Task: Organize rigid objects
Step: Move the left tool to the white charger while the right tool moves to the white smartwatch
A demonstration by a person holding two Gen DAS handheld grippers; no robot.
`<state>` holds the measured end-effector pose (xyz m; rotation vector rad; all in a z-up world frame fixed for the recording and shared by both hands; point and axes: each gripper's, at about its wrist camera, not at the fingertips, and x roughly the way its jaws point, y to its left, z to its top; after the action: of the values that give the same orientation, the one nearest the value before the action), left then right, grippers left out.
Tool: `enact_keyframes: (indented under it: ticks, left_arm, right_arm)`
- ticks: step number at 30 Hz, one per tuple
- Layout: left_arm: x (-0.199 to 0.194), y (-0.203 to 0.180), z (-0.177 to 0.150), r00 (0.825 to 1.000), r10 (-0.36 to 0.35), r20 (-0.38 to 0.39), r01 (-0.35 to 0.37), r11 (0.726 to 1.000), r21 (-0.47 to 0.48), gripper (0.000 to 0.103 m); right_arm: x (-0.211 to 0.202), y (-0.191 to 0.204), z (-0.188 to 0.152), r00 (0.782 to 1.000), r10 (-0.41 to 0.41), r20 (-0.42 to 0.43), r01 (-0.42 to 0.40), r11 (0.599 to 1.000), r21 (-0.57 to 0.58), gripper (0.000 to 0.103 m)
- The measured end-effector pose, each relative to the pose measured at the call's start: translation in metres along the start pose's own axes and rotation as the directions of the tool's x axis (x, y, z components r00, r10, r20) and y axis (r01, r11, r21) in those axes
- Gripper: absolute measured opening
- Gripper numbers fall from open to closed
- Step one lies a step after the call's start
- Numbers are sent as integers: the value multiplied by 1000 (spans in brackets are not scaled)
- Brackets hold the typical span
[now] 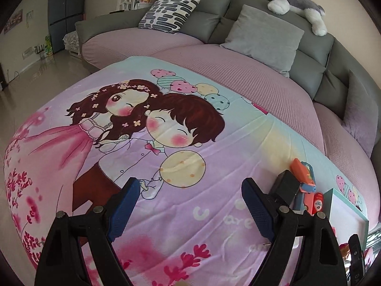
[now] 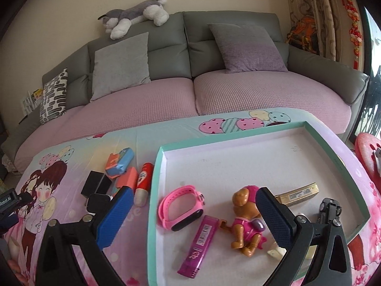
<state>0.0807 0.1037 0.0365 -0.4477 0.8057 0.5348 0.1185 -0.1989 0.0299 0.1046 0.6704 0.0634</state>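
A teal-rimmed tray [image 2: 157,181] lies on the cartoon blanket. In it are a pink watch [image 2: 177,208], a magenta lighter [image 2: 200,245], a pink toy dog [image 2: 247,221], a gold box [image 2: 300,193] and a dark toy car [image 2: 329,208]. Left of the tray lie black boxes [image 2: 96,186], an orange-blue toy [image 2: 119,160], a coral block [image 2: 127,178] and a red tube [image 2: 142,181]. My right gripper [image 2: 193,212] is open and empty above the tray's near left part. My left gripper [image 1: 190,205] is open and empty over the blanket; the loose items [image 1: 302,181] and tray [image 1: 343,214] are at its right.
A grey sofa with pink seat covers [image 2: 214,90] curves behind the blanket, with cushions [image 2: 121,64] and a plush husky [image 2: 135,14] on its back. A red stool [image 2: 368,152] stands at far right. A tiled floor and cabinet [image 1: 64,16] are at left.
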Motion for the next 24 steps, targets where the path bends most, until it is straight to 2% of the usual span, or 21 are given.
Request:
enact_keyframes:
  ticks: [6, 9, 14, 18, 24]
  left_arm:
    - [6, 6, 0, 1000, 1, -23, -1, 1000, 4, 87]
    - [12, 4, -2, 999, -5, -42, 6, 1000, 21, 87]
    - [21, -1, -7, 997, -11, -76, 15, 999, 47, 87]
    - [26, -7, -11, 996, -17, -92, 23, 997, 72, 87]
    - [32, -33, -22, 988, -80, -134, 99, 985, 139, 88]
  right_arm:
    - [11, 44, -8, 996, 83, -25, -85, 993, -78, 103]
    - [17, 53, -11, 995, 90, -41, -93, 991, -91, 103]
    - [27, 55, -9, 988, 131, -76, -134, 990, -37, 103]
    - [30, 56, -8, 988, 133, -78, -136, 990, -32, 103]
    - [27, 36, -1, 993, 105, -61, -105, 994, 11, 103]
